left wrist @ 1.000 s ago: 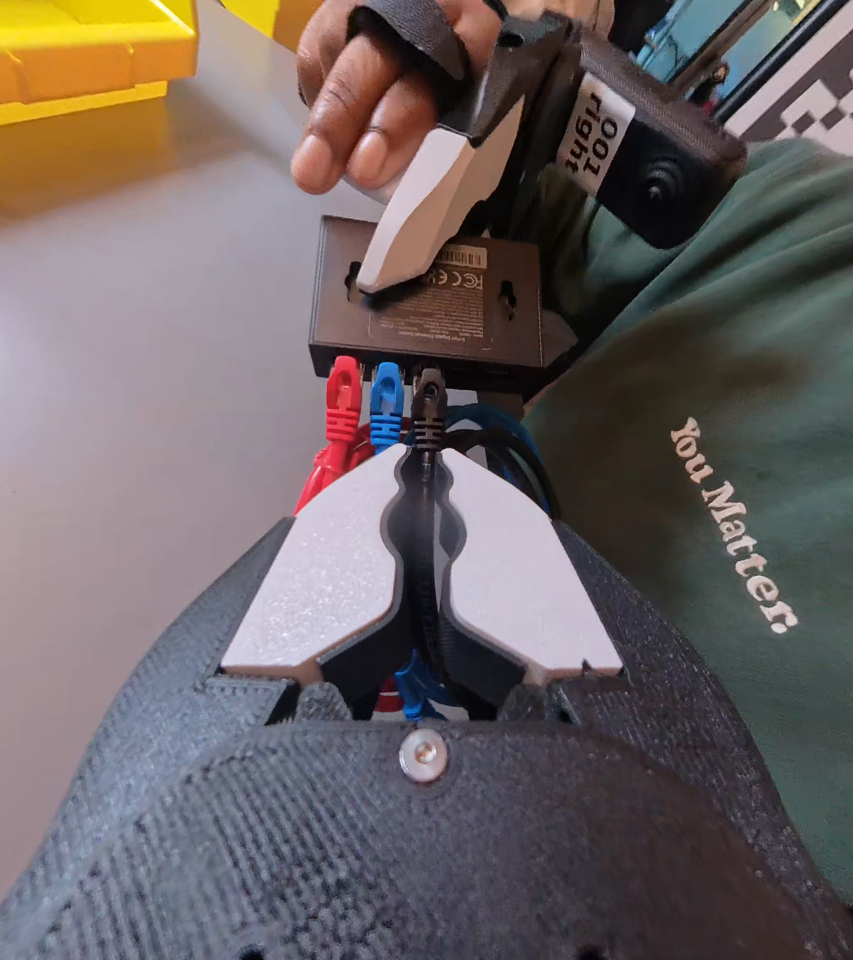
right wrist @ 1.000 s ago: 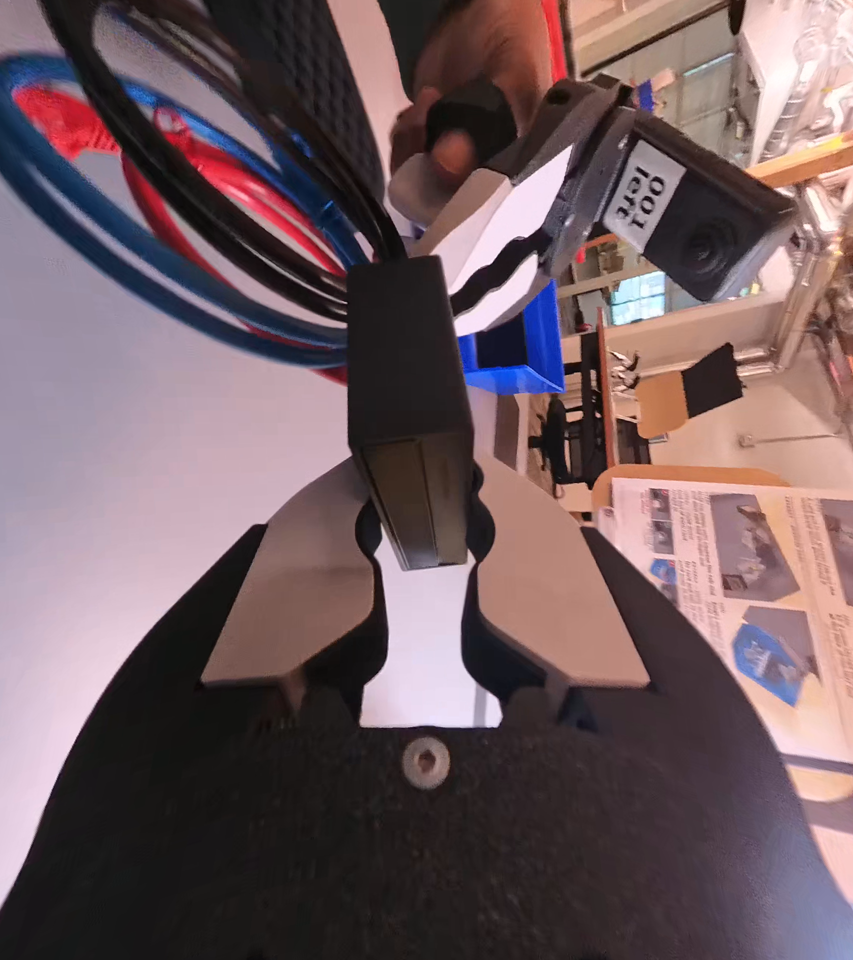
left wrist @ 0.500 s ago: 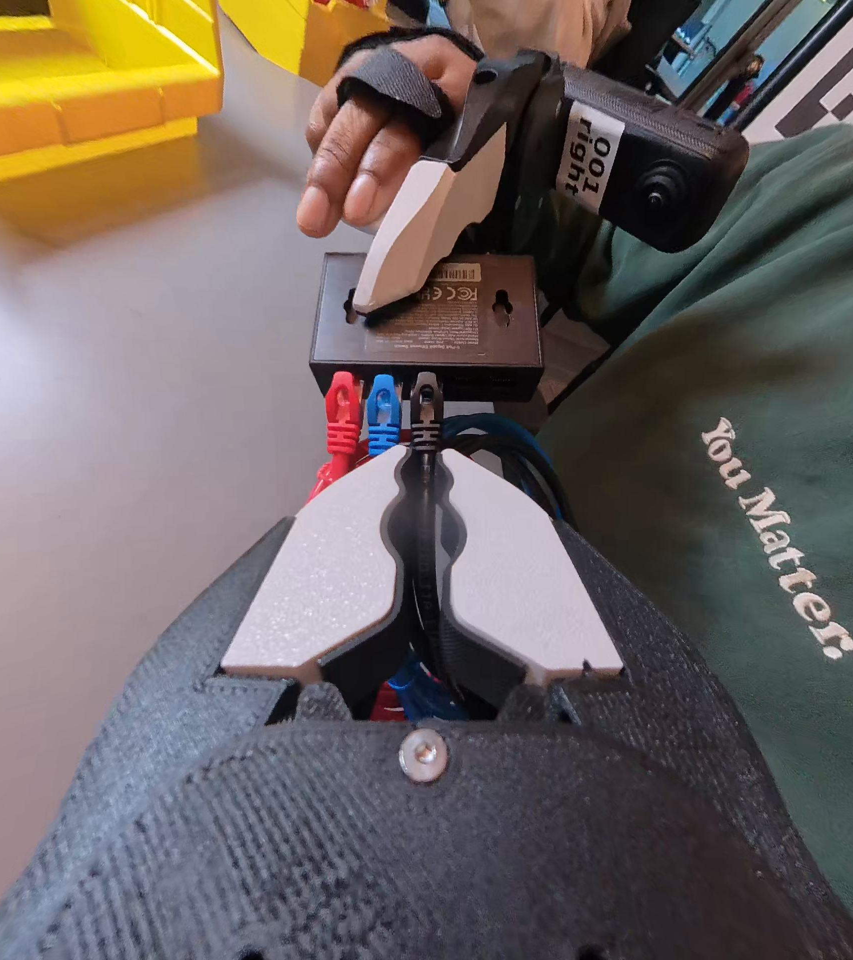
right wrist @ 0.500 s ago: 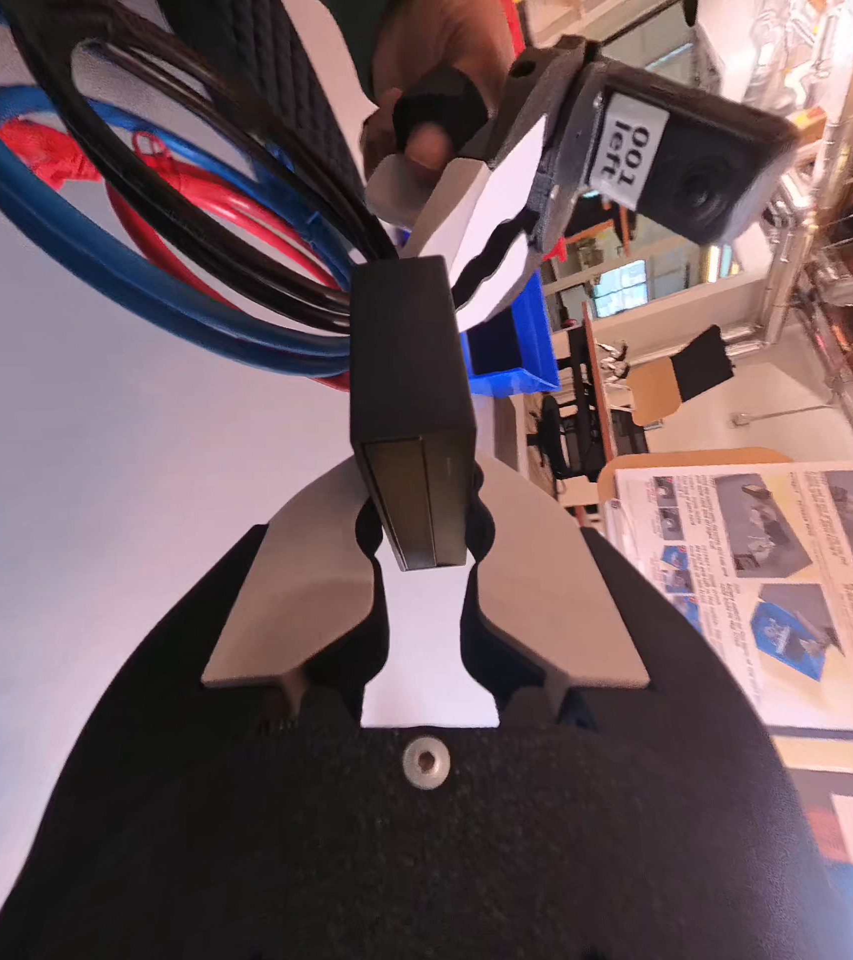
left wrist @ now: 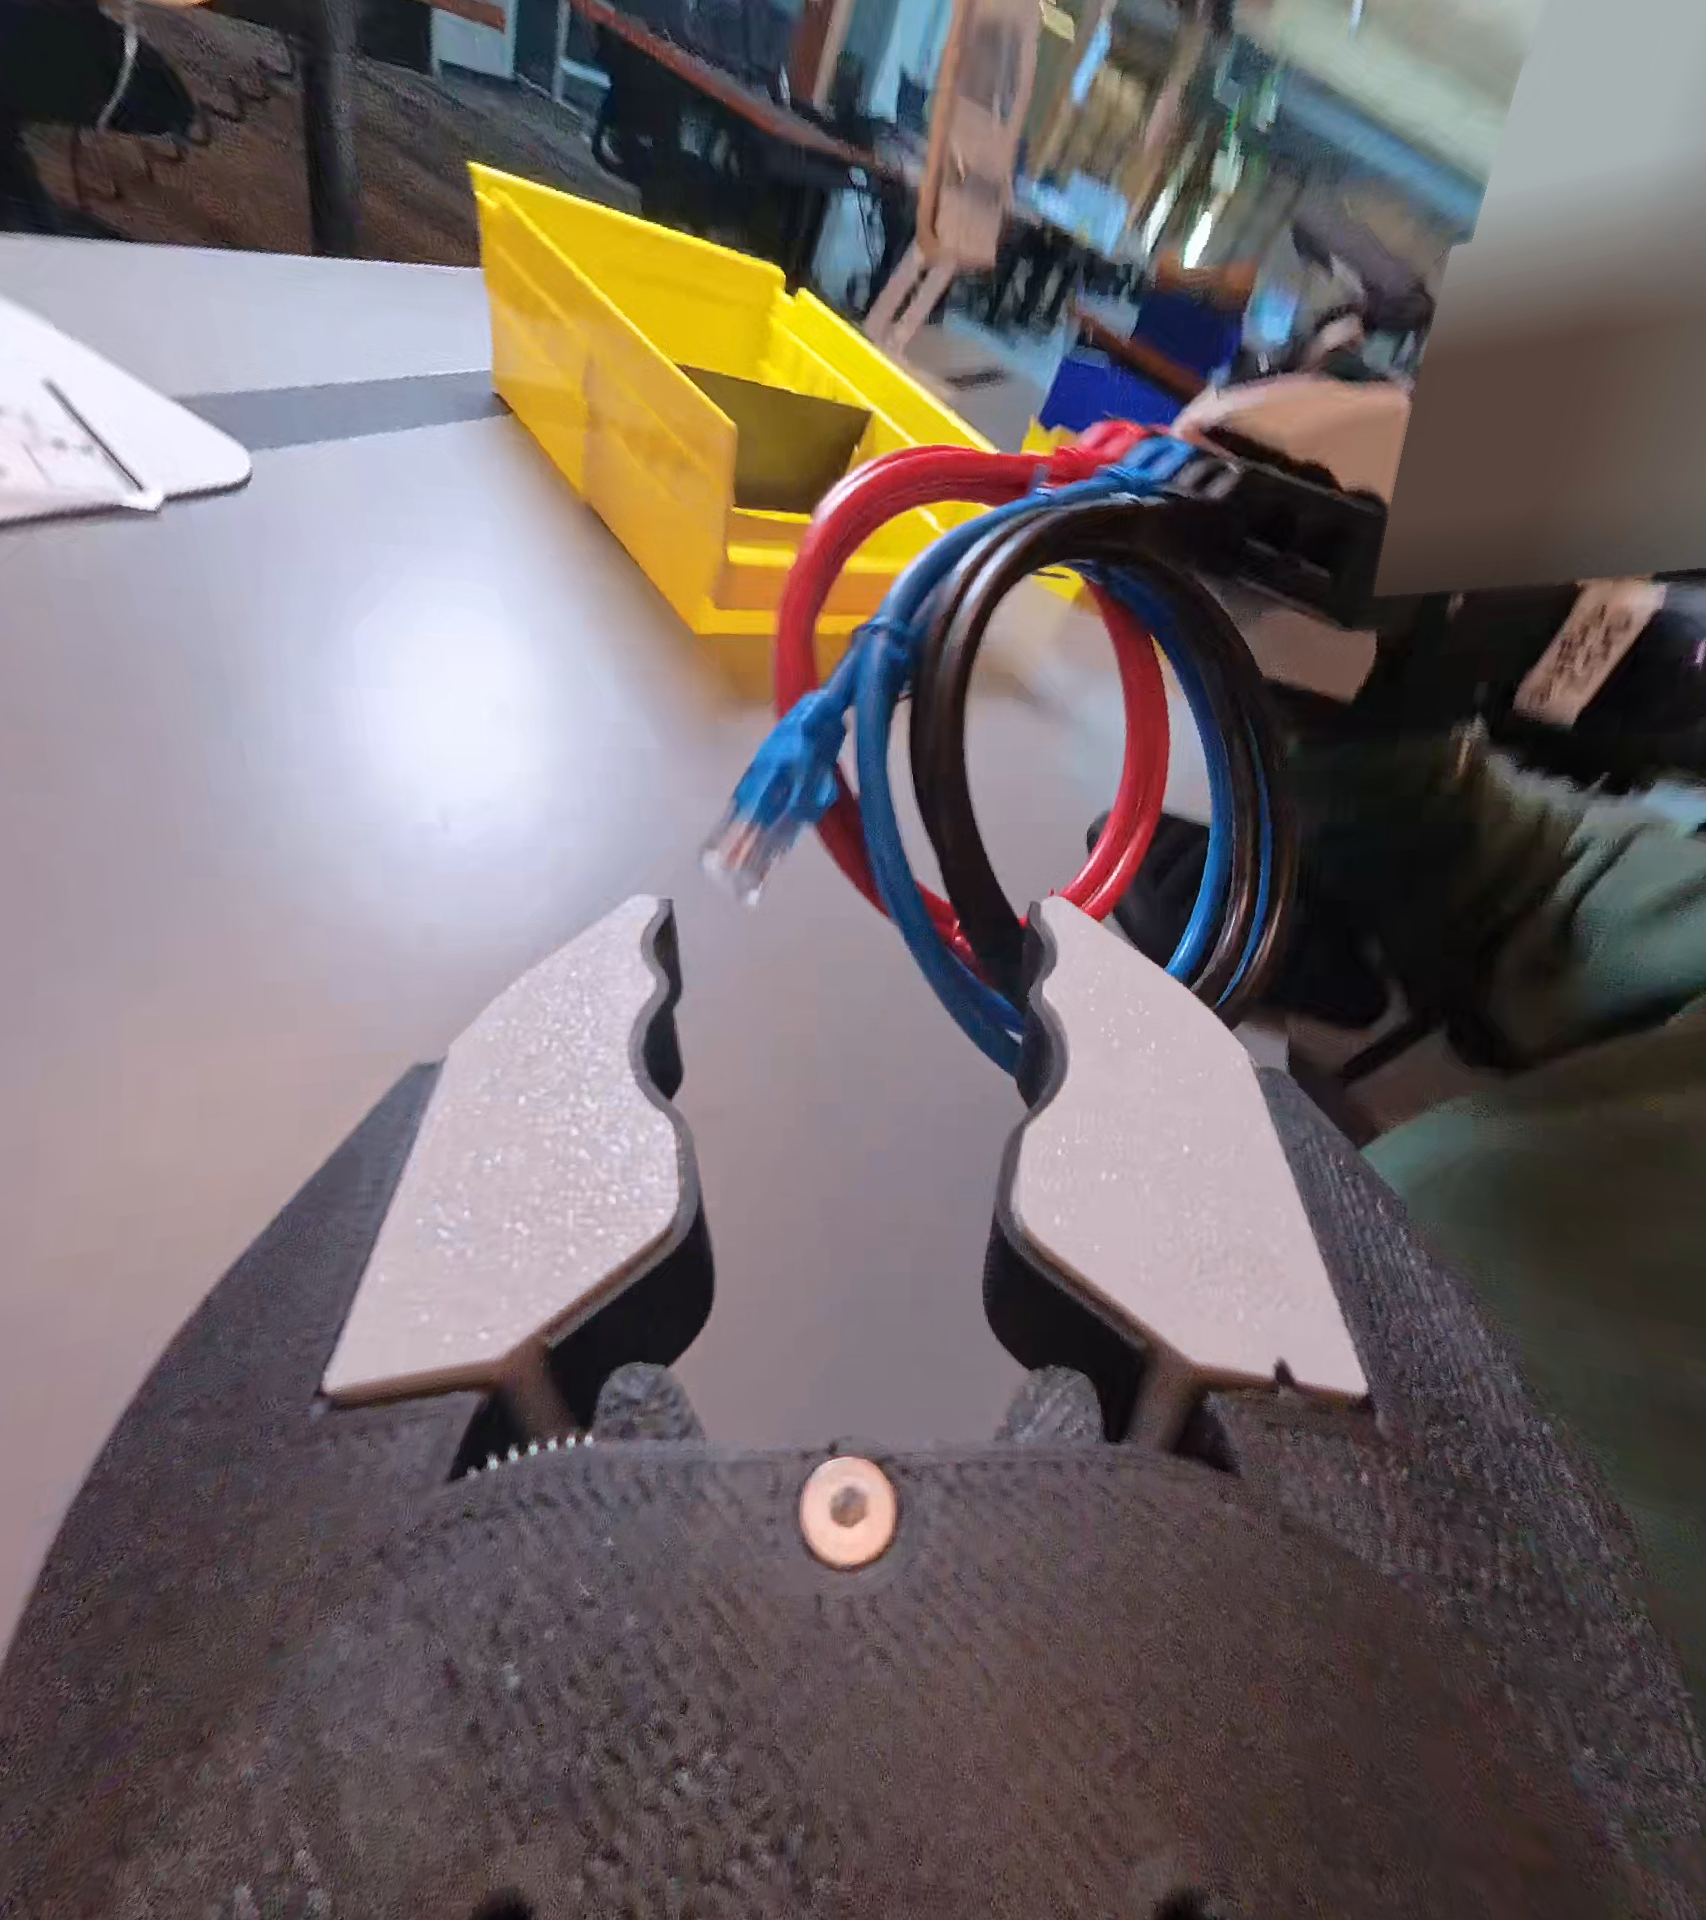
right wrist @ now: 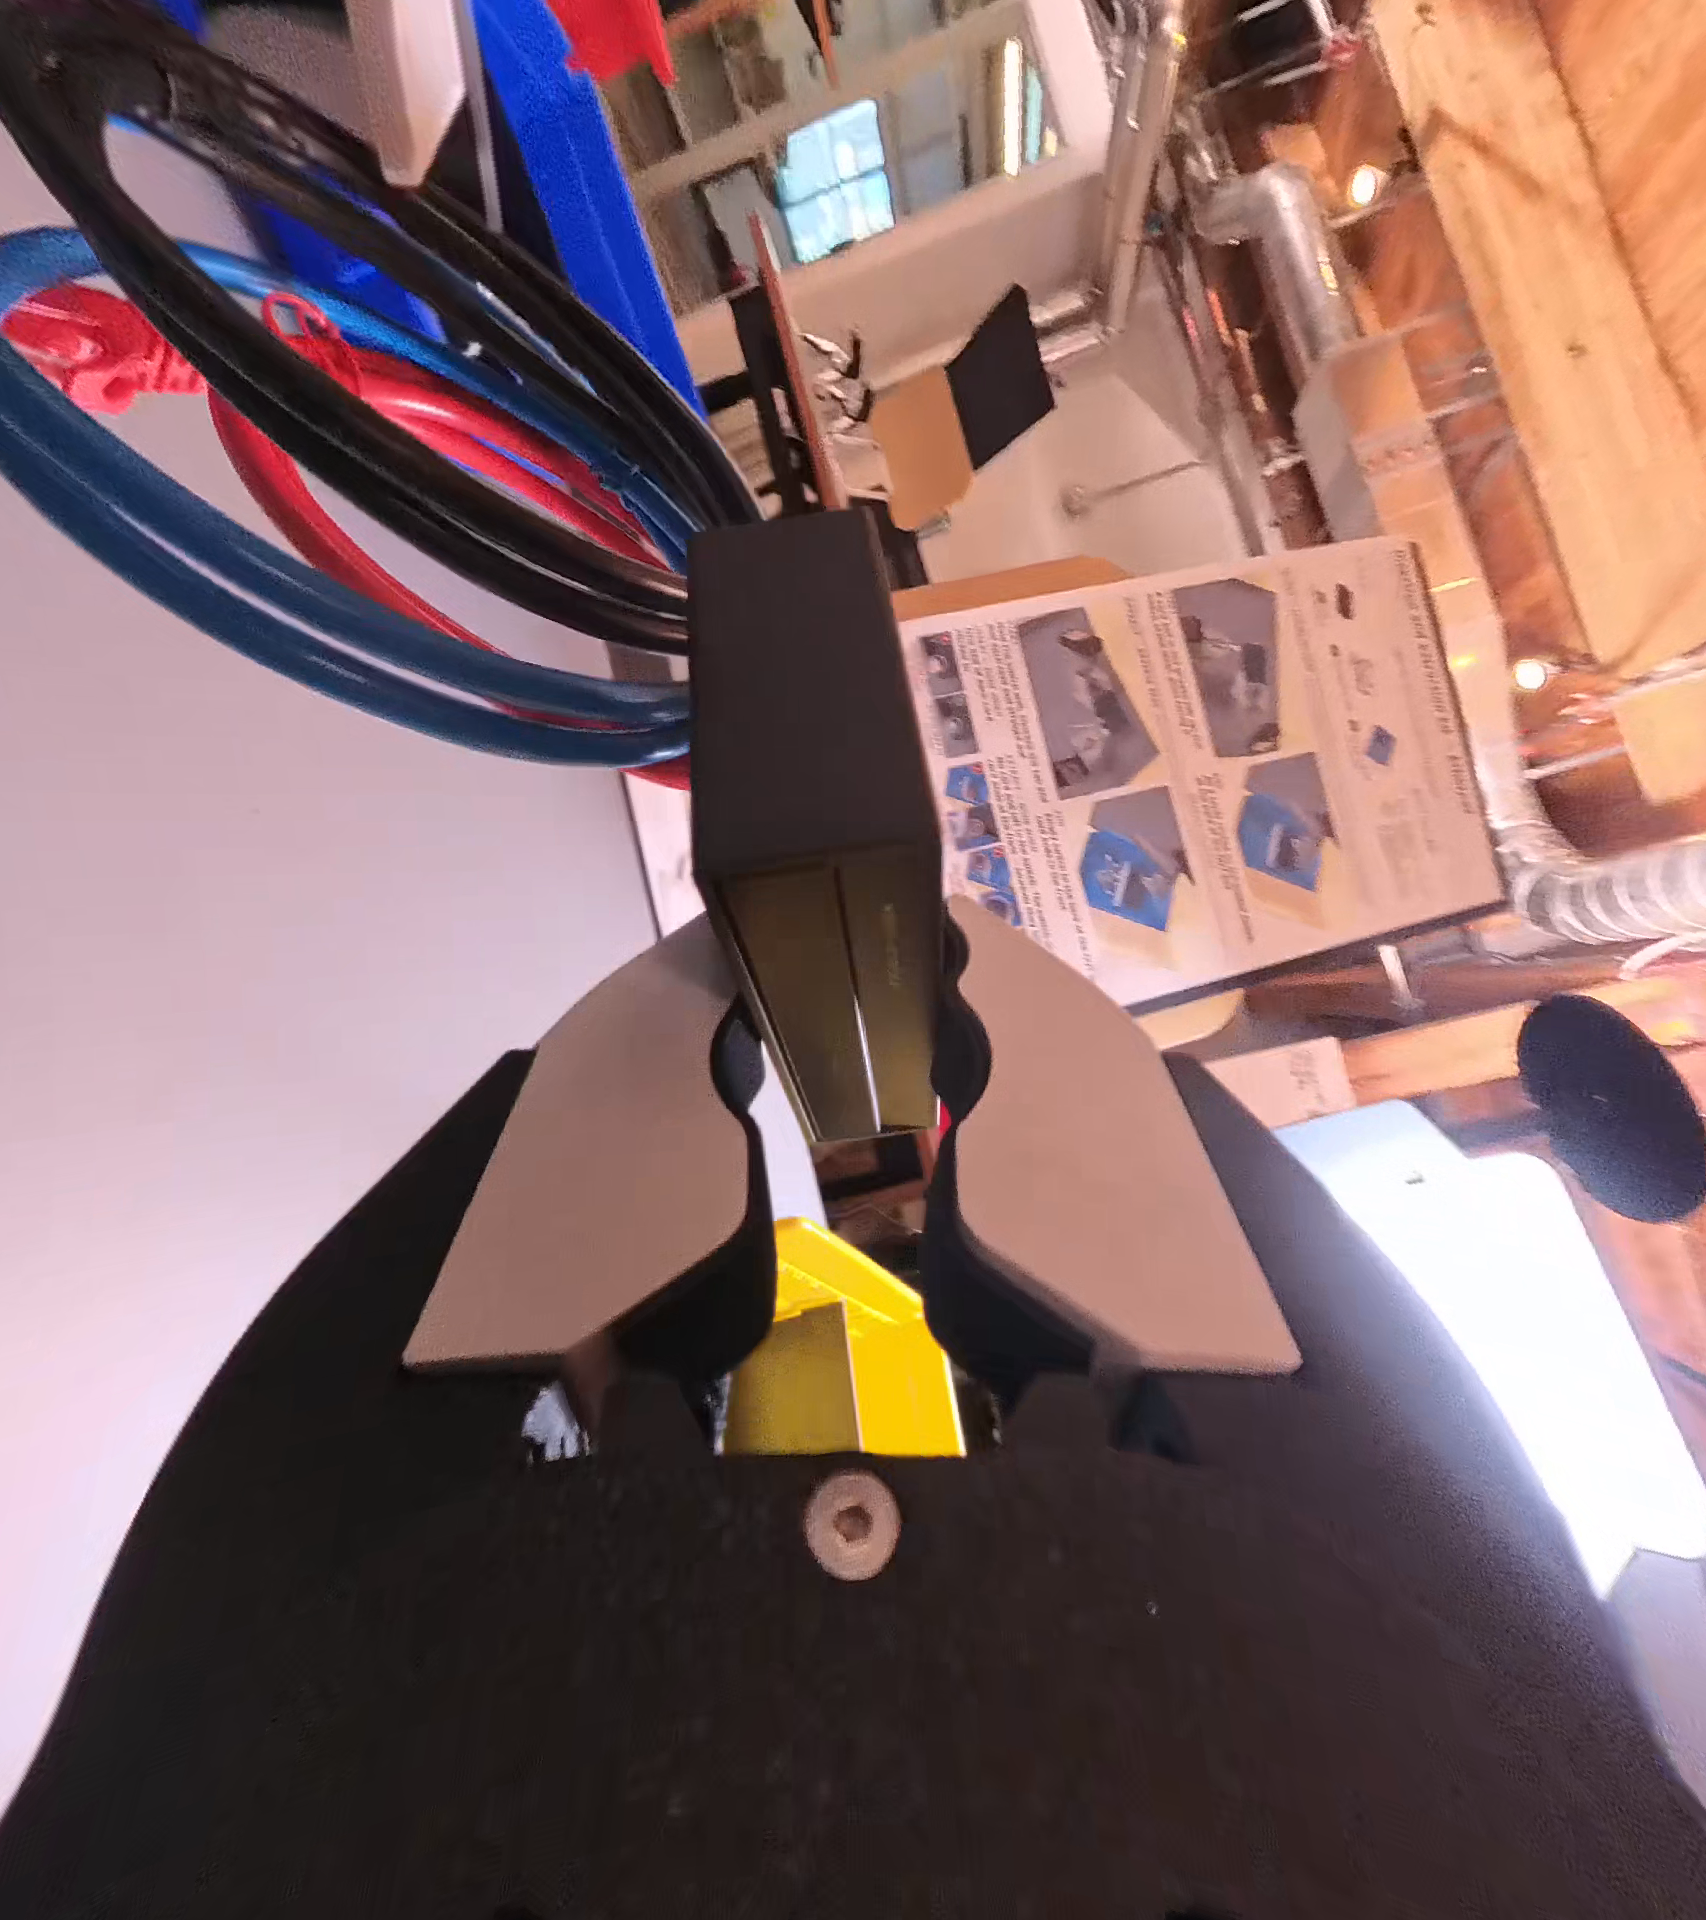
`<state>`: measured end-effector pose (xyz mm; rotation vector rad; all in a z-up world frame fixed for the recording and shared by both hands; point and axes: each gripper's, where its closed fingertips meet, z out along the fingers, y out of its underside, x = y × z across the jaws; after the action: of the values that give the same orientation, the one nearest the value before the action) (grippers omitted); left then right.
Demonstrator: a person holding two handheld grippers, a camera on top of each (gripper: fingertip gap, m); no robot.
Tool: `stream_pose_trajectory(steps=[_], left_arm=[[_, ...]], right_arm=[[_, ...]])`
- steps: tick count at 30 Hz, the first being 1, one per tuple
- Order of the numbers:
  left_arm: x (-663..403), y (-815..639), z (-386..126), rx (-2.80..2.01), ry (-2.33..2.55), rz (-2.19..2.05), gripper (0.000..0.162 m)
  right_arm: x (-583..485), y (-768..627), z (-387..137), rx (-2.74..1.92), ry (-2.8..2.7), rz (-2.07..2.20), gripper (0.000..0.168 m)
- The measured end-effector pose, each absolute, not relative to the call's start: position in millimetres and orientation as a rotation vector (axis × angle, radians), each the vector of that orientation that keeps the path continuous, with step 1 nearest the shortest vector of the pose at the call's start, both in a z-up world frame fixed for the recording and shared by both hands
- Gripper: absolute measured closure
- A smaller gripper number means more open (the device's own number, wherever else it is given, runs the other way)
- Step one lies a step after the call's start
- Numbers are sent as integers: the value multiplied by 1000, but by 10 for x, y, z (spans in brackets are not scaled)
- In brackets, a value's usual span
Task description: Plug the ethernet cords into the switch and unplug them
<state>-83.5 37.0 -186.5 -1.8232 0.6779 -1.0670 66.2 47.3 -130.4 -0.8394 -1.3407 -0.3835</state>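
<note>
In the right wrist view my right gripper point(right wrist: 838, 935) is shut on the end of the black switch point(right wrist: 797, 727) and holds it above the table. The black cord point(right wrist: 361, 416), blue cord point(right wrist: 205, 561) and red cord point(right wrist: 413, 416) loop out of its far end. In the left wrist view the switch point(left wrist: 1275, 520) is at the upper right with the three cords running into it. Their coils hang down, and a loose blue plug point(left wrist: 776, 790) dangles free. My left gripper point(left wrist: 854, 925) is open and empty, just below and left of the coils.
A yellow bin point(left wrist: 683, 416) stands on the grey table point(left wrist: 309, 727) behind the cords. A white stand base point(left wrist: 28, 436) is at the far left. A green sleeve point(left wrist: 1555, 914) is at the right. A poster board point(right wrist: 1213, 748) stands beyond the switch.
My left gripper has let go of the black cord, opened and drawn back from the switch. My right gripper still holds the switch, and has swung it round.
</note>
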Motion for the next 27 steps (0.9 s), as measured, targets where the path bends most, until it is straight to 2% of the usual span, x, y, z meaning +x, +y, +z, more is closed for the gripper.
stream_pose_trajectory(steps=[5,6,7,8,9,12,13,14,16,19,20,23,27], left_arm=[[-499,240,-1869,-1763,475,-1645,87],[-420,237,-1899,-1765,509,-1658,108],[-396,263,-1904,-1770,527,-1648,139],[-427,314,-1843,-1733,539,-1644,150],[-485,375,-1804,-1735,564,-1607,152],[-657,603,-1809,-1836,712,-1293,153],[-685,635,-1761,-1835,766,-1234,153],[-702,666,-1737,-1842,827,-1147,154],[-659,696,-1704,-1847,945,-1005,154],[-413,664,-1631,-1818,1076,-936,154],[-305,645,-1605,-1796,1124,-898,154],[-192,766,-1564,-1741,1183,-642,153],[-205,734,-1278,-1613,1105,-772,136]], right_arm=[[541,377,-1255,-750,-1277,-514,139],[483,341,-1254,-728,-1276,-509,138],[442,318,-1245,-715,-1265,-504,139],[435,319,-1229,-714,-1260,-494,138],[438,343,-1268,-760,-1292,-433,136],[506,474,-1750,-1182,-1509,-122,103],[518,436,-1867,-1359,-1556,67,100],[483,308,-1860,-1473,-1582,320,98],[397,245,-1520,-1499,-1489,635,92],[280,524,-1340,-1559,-1439,592,89],[208,602,-1381,-1584,-1456,551,90],[96,702,-1465,-1607,-1536,456,112],[112,713,-1211,-1626,-1485,715,136]])
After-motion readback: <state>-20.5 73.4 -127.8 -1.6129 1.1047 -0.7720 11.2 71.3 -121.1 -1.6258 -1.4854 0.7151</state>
